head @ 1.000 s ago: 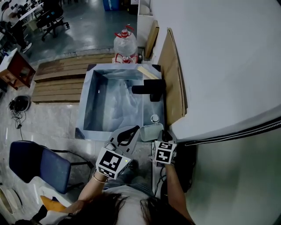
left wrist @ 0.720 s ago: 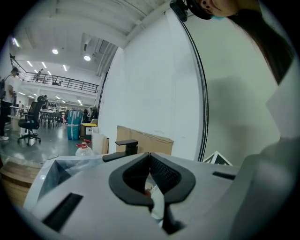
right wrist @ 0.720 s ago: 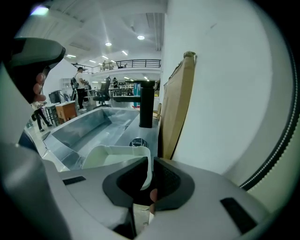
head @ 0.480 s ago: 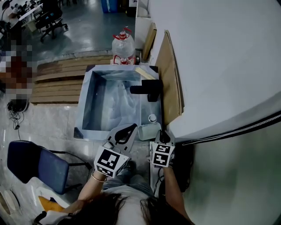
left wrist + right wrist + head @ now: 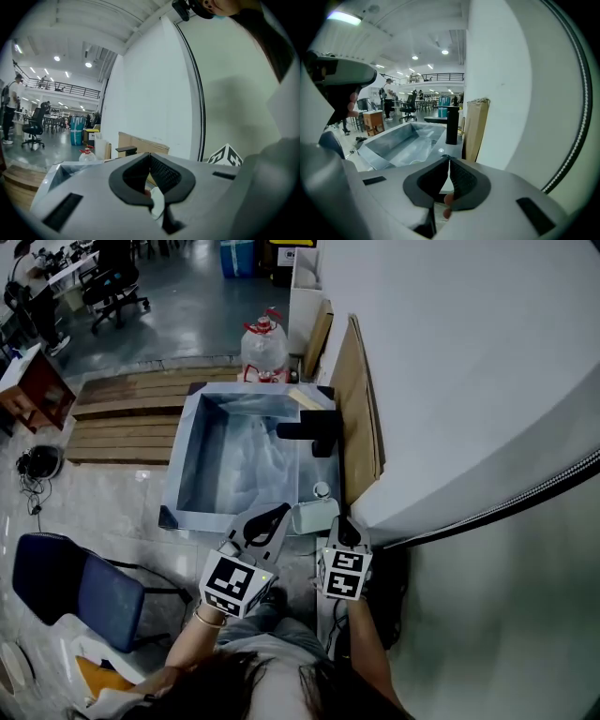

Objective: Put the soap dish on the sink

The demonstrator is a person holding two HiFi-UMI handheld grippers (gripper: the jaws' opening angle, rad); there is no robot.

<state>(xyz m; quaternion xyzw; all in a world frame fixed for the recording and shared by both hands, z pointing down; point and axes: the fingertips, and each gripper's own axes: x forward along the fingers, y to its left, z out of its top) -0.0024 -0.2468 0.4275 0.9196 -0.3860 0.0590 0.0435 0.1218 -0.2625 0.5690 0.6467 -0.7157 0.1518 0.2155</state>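
The soap dish (image 5: 316,517), a pale grey rounded tray, rests on the near right corner of the steel sink (image 5: 187,465). My left gripper (image 5: 279,512) sits just left of the dish over the sink's near rim, with its jaws shut on nothing. In the left gripper view its jaws (image 5: 150,155) meet at the tip. My right gripper (image 5: 339,524) is just right of the dish, jaws also shut and empty (image 5: 449,159). In the right gripper view the basin (image 5: 405,140) lies ahead on the left. The dish does not show clearly in either gripper view.
A black faucet (image 5: 314,432) stands on the sink's right rim, with a small round cap (image 5: 322,490) nearer me. Cardboard sheets (image 5: 356,399) lean on the white wall to the right. A water jug (image 5: 264,348) stands beyond the sink; a blue chair (image 5: 75,587) is at lower left.
The head view has drifted slightly. Both grippers stay shut beside the soap dish, which remains on the sink's corner.
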